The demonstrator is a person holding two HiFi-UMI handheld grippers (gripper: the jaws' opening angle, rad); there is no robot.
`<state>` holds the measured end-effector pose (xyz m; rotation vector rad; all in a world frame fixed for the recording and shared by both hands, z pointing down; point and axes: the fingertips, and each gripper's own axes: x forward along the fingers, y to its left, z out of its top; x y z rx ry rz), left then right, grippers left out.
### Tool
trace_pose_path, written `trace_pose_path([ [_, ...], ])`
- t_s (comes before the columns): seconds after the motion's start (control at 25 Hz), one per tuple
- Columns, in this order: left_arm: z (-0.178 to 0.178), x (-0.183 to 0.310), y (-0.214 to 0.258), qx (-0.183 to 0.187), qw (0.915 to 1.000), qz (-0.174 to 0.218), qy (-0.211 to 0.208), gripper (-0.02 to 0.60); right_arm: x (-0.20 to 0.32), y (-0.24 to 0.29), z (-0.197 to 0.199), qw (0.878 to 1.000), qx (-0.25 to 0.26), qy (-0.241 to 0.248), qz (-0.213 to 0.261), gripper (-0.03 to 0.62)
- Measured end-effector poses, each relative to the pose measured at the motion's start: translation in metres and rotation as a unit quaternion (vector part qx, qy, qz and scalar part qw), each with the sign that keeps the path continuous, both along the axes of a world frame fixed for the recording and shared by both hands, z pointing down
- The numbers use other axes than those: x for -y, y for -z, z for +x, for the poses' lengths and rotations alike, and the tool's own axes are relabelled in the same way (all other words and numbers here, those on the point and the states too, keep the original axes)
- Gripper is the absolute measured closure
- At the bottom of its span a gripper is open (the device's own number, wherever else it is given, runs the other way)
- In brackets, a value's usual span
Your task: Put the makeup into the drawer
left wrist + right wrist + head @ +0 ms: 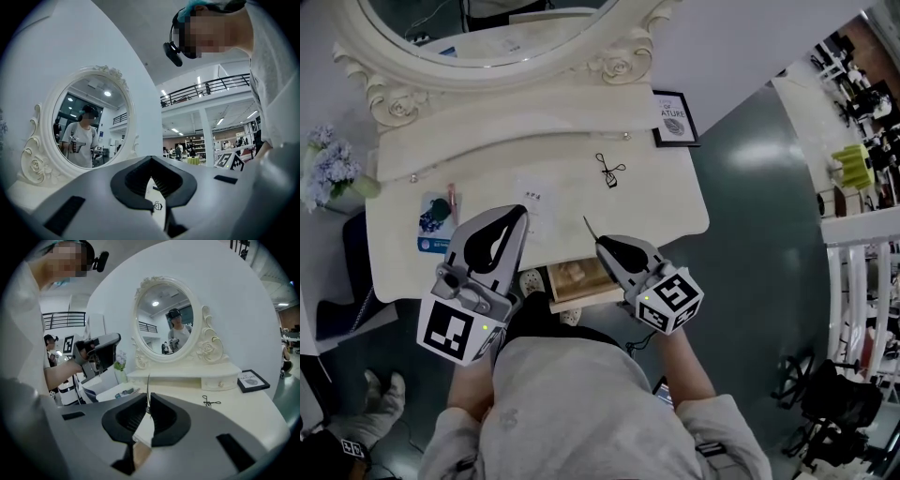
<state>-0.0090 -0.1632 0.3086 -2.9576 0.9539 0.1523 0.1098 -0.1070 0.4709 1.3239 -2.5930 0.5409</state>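
Note:
My right gripper [600, 244] is shut on a thin dark makeup stick [589, 228], which points up and away over the front of the white vanity table [656, 202]. In the right gripper view the stick [148, 387] rises from the closed tips [147, 403]. Just below it, an open drawer [581, 279] with a wooden bottom juts out from the table's front edge. My left gripper [523, 212] hovers to the left of the drawer over a white card [534, 202]; its tips [151, 161] meet with nothing between them. A black eyelash curler [609, 172] lies mid-table.
An oval mirror [487, 37] in a carved frame stands at the back above a raised shelf. A blue packet [434, 223] and a thin pink stick [451, 195] lie at the table's left. A black picture frame [675, 117] rests at the right. Pale flowers [323, 164] stand off the left end.

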Motion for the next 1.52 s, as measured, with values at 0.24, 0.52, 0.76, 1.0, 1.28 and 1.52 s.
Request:
trace_pose_path([
  [0.24,-0.005,-0.014,0.002,0.002,0.9999,0.003,0.014,0.57,-0.023,-0.032,-0.001,0.997,-0.062,0.05,-0.024,0.556],
  [0.52,-0.01,-0.031,0.004,0.003,0.9995,0.005,0.031,0.571,-0.049,-0.077,-0.002,0.982,-0.136,0.117,-0.062,0.557],
  [0.76,-0.017,-0.042,0.005,0.005,0.9988,0.006,0.049,0.57,-0.067,-0.122,0.0,0.961,-0.196,0.167,-0.098,0.557],
  [1.0,-0.024,-0.047,0.004,0.009,0.9978,0.006,0.065,0.57,-0.075,-0.161,0.005,0.941,-0.236,0.196,-0.144,0.557],
  [1.28,-0.03,-0.052,0.003,0.017,0.9964,0.003,0.083,0.57,-0.079,-0.206,0.02,0.904,-0.311,0.226,-0.188,0.556],
  [1.52,-0.034,-0.053,-0.001,0.024,0.9952,-0.001,0.095,0.57,-0.075,-0.235,0.025,0.876,-0.358,0.248,-0.208,0.557],
])
